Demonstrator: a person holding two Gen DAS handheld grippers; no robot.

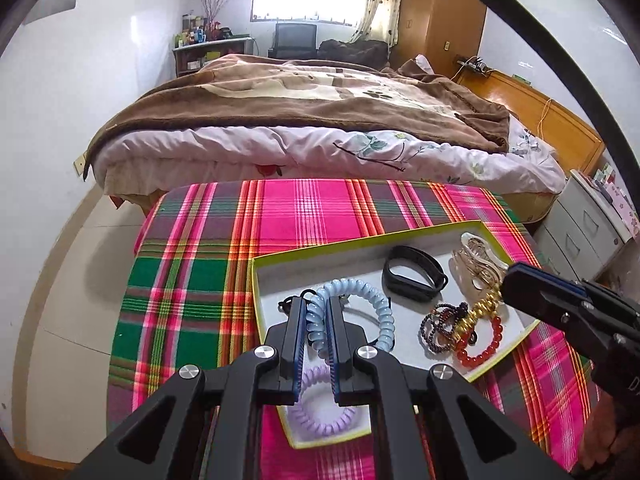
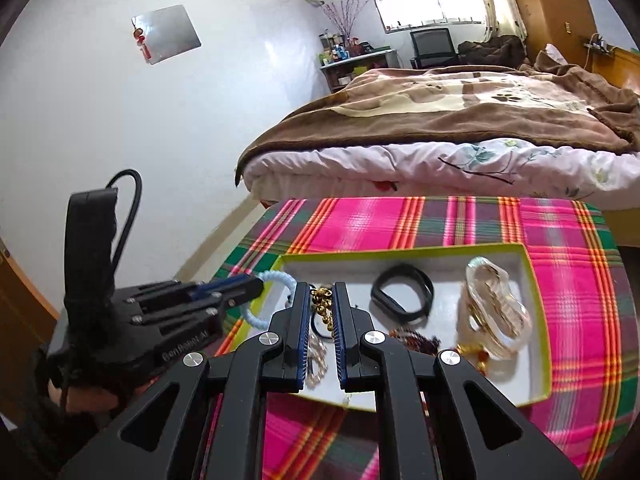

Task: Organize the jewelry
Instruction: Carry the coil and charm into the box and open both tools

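Note:
A white tray with a yellow-green rim (image 1: 360, 242) (image 2: 400, 249) lies on the plaid cloth. My left gripper (image 1: 318, 306) is shut on a light blue coil hair tie (image 1: 372, 300), lifted over the tray's left part; the tie also shows in the right wrist view (image 2: 276, 278). A purple coil tie (image 1: 320, 416) lies below it. My right gripper (image 2: 323, 294) is shut on a gold bead chain (image 2: 322, 304) (image 1: 478, 314). In the tray lie a black band (image 1: 414, 278) (image 2: 402, 294), a clear hair claw (image 1: 476, 256) (image 2: 494, 312), dark bead bracelets (image 1: 438, 322) and a red bead bracelet (image 1: 482, 350).
The table with the pink and green plaid cloth (image 1: 280, 220) stands against a bed with a brown blanket (image 1: 304, 96). A white drawer unit (image 1: 584, 228) is at the right. A white wall (image 2: 120, 120) and tiled floor (image 1: 72, 280) are at the left.

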